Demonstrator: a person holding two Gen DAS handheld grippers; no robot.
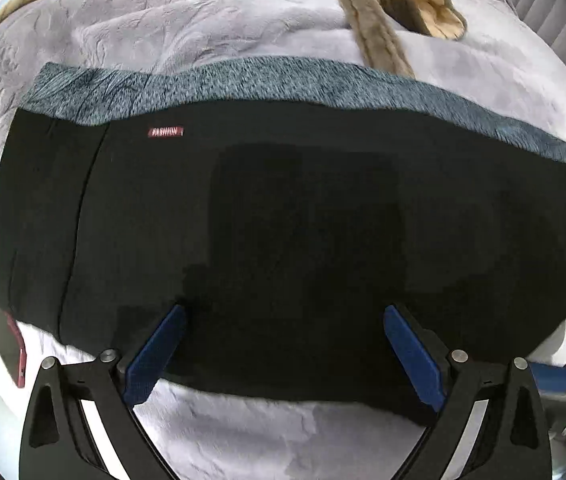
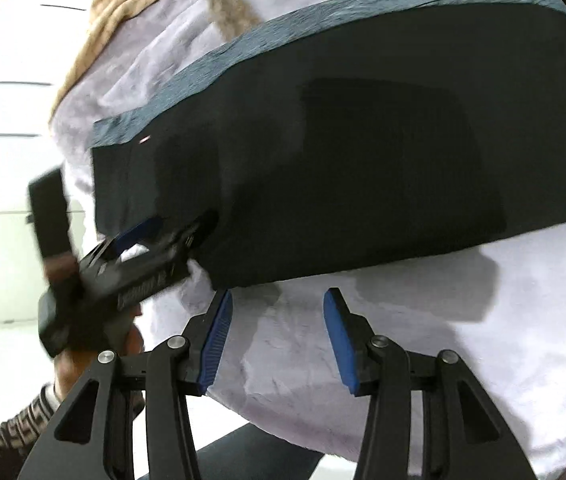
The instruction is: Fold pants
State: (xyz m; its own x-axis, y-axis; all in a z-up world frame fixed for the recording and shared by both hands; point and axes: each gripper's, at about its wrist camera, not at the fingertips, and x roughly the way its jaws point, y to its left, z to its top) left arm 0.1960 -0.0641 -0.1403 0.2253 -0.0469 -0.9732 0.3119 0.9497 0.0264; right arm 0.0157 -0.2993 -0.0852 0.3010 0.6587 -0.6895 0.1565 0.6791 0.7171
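The black pants (image 1: 283,220) lie flat on the bed, folded along their length, with a grey-blue fleecy lining (image 1: 243,84) showing along the far edge and a small red label (image 1: 165,132). My left gripper (image 1: 283,320) is open, its blue pads (image 1: 155,356) low over the pants' near edge. In the right wrist view the pants (image 2: 363,160) fill the upper half and the left gripper (image 2: 171,232) sits at their near left corner. My right gripper (image 2: 277,312) is open and empty over the bedcover, just short of the pants' near edge.
A lilac plush bedcover (image 1: 263,436) lies under the pants. A brown fur-trimmed garment (image 1: 375,32) lies at the far side, also in the right wrist view (image 2: 131,12). A dark phone (image 1: 7,340) lies at the left edge. The bed's near edge (image 2: 283,436) drops to the floor.
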